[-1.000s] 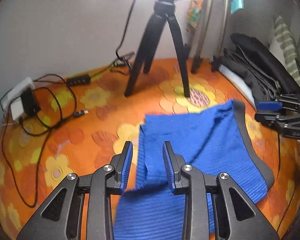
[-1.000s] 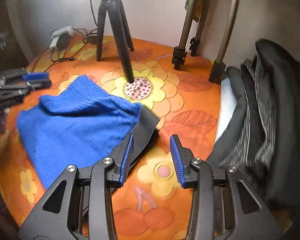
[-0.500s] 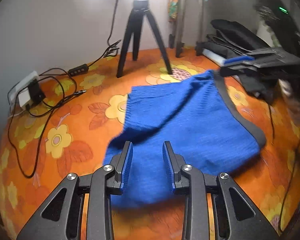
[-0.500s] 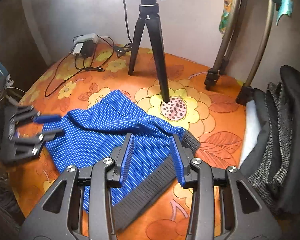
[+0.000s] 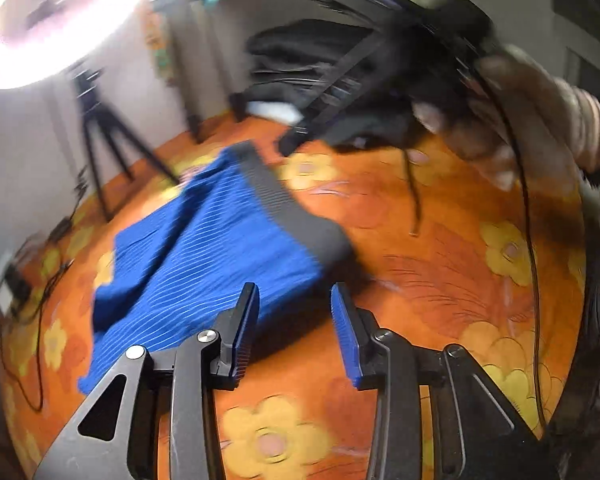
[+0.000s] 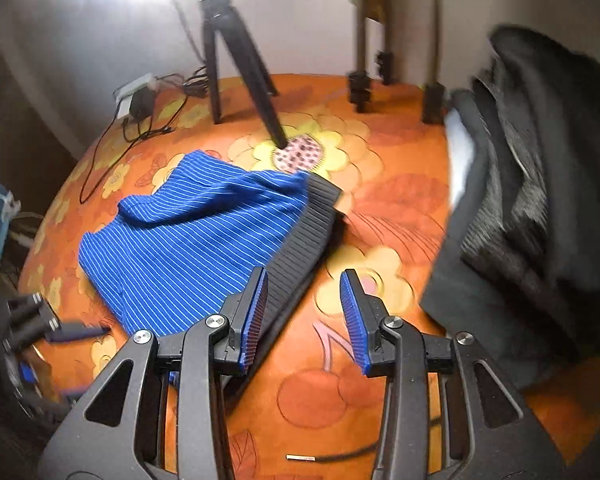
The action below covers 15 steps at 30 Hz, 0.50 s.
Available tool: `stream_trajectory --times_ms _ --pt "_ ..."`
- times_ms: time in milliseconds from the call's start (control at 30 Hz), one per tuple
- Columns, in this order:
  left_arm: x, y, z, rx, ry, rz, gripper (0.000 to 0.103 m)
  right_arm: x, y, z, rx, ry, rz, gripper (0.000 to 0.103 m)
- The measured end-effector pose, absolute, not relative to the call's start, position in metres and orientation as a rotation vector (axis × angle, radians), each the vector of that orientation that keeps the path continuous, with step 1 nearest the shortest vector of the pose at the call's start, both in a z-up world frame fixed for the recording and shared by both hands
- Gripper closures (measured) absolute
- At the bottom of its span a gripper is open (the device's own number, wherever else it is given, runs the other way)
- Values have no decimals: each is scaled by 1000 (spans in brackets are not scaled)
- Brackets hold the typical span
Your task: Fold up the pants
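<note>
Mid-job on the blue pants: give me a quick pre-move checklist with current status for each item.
1. Left gripper open, nothing between its fingers: ok.
2. Right gripper open and empty: ok.
3. Blue pants lying on the floral cloth, not held: ok.
4. Grey waistband exposed, near the right gripper: ok.
5. Pants flat: not ok, ridges near the tripod.
6. Fold edges aligned: cannot tell, left view is blurred.

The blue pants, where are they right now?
In the right wrist view the blue pants lie on the orange flowered cover, left of centre, just in front of the black tripod.
</note>
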<state>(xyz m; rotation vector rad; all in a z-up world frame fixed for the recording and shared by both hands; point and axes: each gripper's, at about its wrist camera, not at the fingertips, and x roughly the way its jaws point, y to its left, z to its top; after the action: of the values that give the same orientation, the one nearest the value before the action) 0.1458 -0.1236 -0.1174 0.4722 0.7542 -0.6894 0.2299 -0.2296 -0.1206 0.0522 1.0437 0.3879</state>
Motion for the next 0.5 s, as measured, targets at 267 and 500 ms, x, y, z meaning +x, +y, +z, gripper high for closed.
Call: stream_trajectory --times_ms 267,500 --pt "146 -168 -141 677 739 -676 60 225 -257 -119 156 1066 394 50" --pt "158 -177 -151 699 758 -663 60 231 -272 -131 270 1105 408 47"
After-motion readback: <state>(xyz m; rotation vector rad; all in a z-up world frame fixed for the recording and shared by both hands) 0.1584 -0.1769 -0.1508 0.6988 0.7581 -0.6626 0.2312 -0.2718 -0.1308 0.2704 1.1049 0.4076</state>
